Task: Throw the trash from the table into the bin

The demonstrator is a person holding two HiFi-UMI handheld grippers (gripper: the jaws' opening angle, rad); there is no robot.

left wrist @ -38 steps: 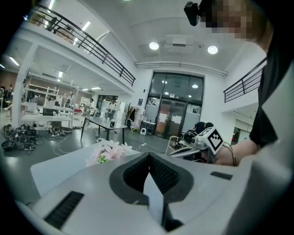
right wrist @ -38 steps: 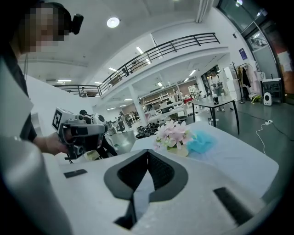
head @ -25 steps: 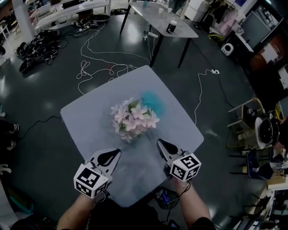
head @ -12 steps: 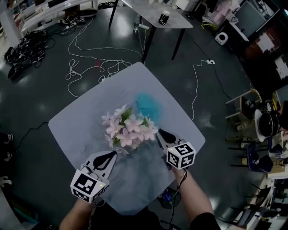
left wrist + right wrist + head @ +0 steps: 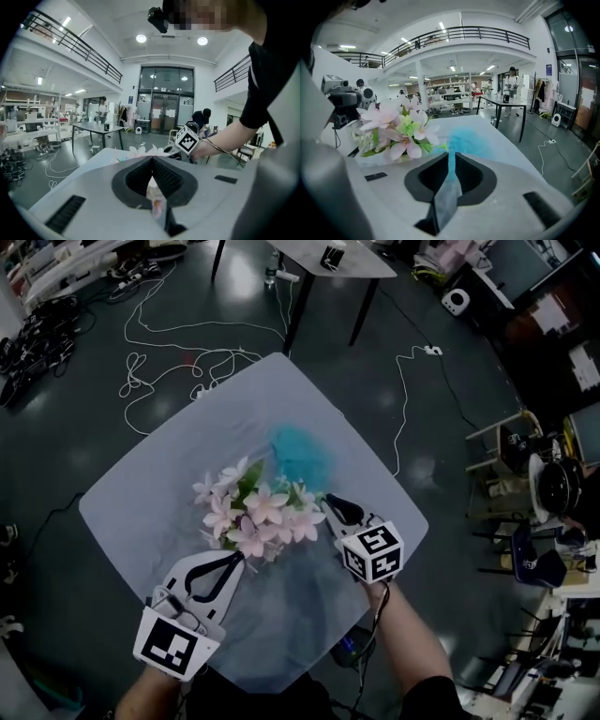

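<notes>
A crumpled blue piece of trash (image 5: 300, 454) lies on the pale square table (image 5: 141, 493), just behind a bunch of pink and white flowers (image 5: 251, 512). My right gripper (image 5: 328, 500) is shut and empty. It sits at the flowers' right side and points at the blue trash (image 5: 473, 140), a short way off it. At the table's near side my left gripper (image 5: 236, 562) is shut with nothing in it, its tips just short of the flowers (image 5: 145, 150). In the left gripper view the right gripper's marker cube (image 5: 188, 138) shows beyond the flowers. No bin is in view.
Dark floor surrounds the table, with white cables (image 5: 178, 352) at the upper left. A black-legged table (image 5: 323, 254) stands at the far end. Chairs and gear (image 5: 525, 474) crowd the right side. People stand far off in the hall (image 5: 512, 79).
My right gripper has moved forward along the flowers' right side toward the blue trash. The left gripper has slid a little at the near edge. Both stayed shut.
</notes>
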